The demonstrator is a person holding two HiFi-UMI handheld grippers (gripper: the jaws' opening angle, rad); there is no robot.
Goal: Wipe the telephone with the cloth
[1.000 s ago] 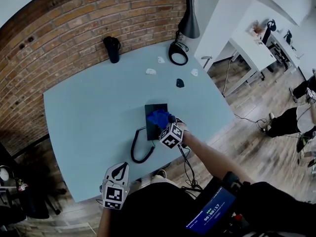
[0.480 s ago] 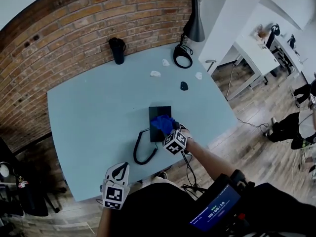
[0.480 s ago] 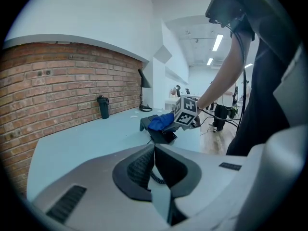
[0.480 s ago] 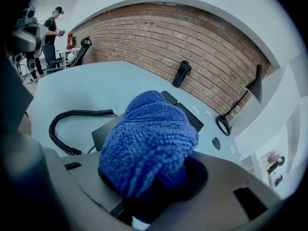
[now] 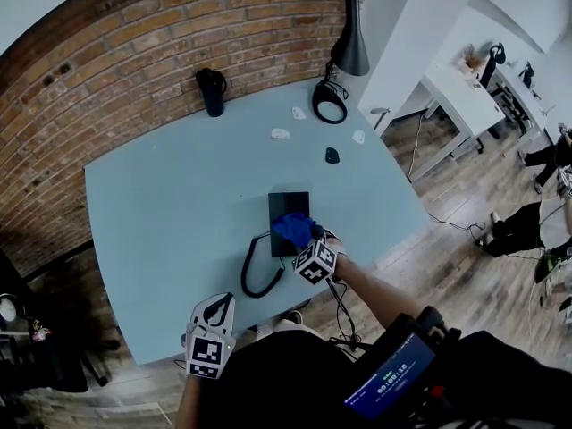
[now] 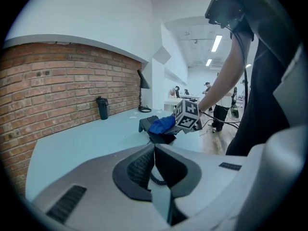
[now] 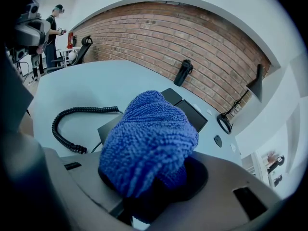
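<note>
Shifted slightly toward me, my right gripper pinches the blue cloth against the telephone. My left gripper idles, jaws pressed together, empty.

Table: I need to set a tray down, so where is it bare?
The table's left half is bare, bordered by the tumbler, the coiled cord and the edges. A smaller patch lies right of the telephone. Crowded: around it, where the right gripper holds the cloth, and the far corner with lamp base and scraps.
</note>
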